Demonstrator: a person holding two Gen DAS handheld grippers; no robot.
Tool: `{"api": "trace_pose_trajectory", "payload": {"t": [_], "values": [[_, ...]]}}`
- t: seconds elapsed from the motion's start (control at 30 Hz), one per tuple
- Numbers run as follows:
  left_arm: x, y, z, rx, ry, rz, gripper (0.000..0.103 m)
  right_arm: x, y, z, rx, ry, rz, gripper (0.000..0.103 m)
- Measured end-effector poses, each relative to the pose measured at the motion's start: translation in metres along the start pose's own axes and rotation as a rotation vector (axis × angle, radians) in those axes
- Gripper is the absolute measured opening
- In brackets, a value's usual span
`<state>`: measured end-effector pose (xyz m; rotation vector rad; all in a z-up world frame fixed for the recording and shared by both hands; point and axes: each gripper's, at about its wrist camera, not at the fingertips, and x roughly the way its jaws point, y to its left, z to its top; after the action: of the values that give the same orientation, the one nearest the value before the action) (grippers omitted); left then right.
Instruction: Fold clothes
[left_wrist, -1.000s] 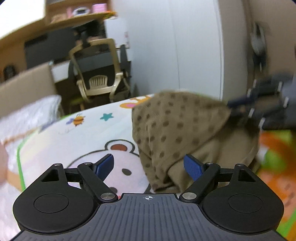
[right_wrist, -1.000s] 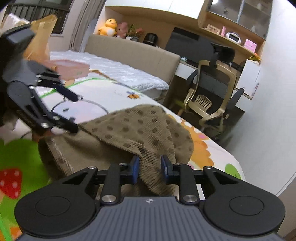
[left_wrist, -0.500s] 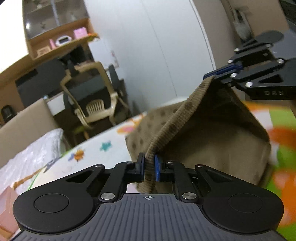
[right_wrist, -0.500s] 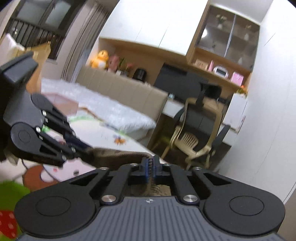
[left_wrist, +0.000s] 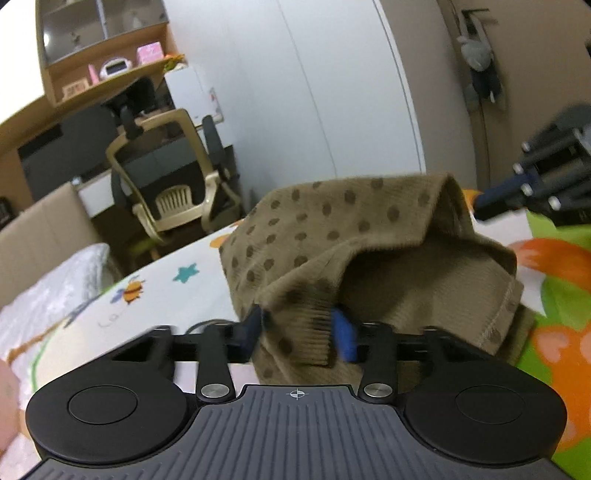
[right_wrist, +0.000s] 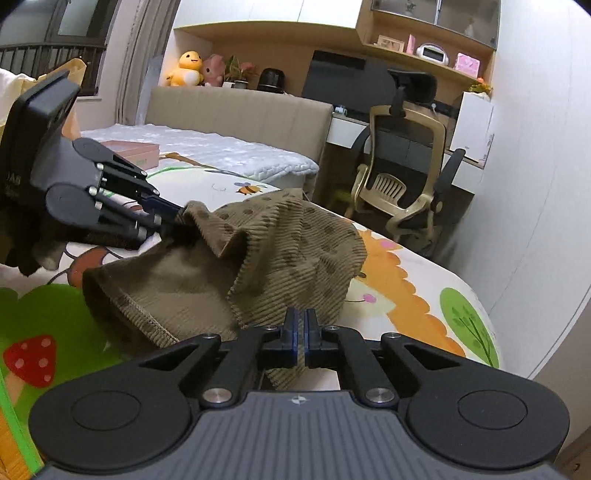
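Left gripper (left_wrist: 297, 334): jaws part-open, cloth edge between them.
Right gripper (right_wrist: 299, 341): jaws pinched together on cloth.
Garment (right_wrist: 258, 258): brown, dotted, mid-frame on mat (right_wrist: 406, 291).

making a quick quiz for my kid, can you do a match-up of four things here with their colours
Things:
1. cloth
2. chair
3. duck
4. box

Colours:
a. yellow
b. pink
c. brown with darker dots
d. beige frame, black back

Pairs: 1-c, 2-d, 3-a, 4-b
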<state>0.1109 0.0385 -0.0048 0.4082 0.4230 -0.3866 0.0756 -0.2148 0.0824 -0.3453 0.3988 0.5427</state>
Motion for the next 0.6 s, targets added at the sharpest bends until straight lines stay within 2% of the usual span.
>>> {"api": "trace_pose_trajectory", "payload": {"t": [0.07, 0.13, 0.2, 0.23, 0.33, 0.37, 0.4, 0.47, 0.6], "values": [[-0.002, 0.006, 0.003, -0.027, -0.015, 0.012, 0.01, -0.003, 0.002, 0.001, -0.007, -0.014, 0.009, 0.005], [-0.01, 0.013, 0.006, -0.06, -0.047, 0.035, 0.008, -0.006, 0.007, 0.002, -0.029, -0.036, 0.02, 0.016], [-0.022, 0.02, 0.008, -0.098, -0.075, 0.057, 0.008, -0.005, 0.02, 0.006, -0.081, -0.063, 0.034, 0.059], [-0.025, 0.023, 0.009, -0.111, -0.078, 0.06, 0.008, -0.003, 0.028, 0.007, -0.109, -0.076, 0.04, 0.062], [-0.03, 0.031, 0.01, -0.152, -0.079, 0.066, 0.008, 0.018, 0.05, 0.012, -0.202, -0.075, 0.026, 0.062], [-0.029, 0.033, 0.01, -0.165, -0.078, 0.066, 0.008, 0.02, 0.047, 0.016, -0.195, -0.083, 0.008, 0.055], [-0.028, 0.033, 0.011, -0.175, -0.078, 0.064, 0.008, 0.022, 0.045, 0.02, -0.189, -0.092, -0.011, 0.03], [-0.028, 0.034, 0.013, -0.187, -0.082, 0.057, 0.008, 0.026, 0.04, 0.028, -0.175, -0.109, -0.048, 0.005], [-0.037, 0.029, 0.015, -0.187, -0.095, 0.04, 0.008, 0.018, 0.021, 0.034, -0.142, -0.133, -0.118, 0.004]]}}
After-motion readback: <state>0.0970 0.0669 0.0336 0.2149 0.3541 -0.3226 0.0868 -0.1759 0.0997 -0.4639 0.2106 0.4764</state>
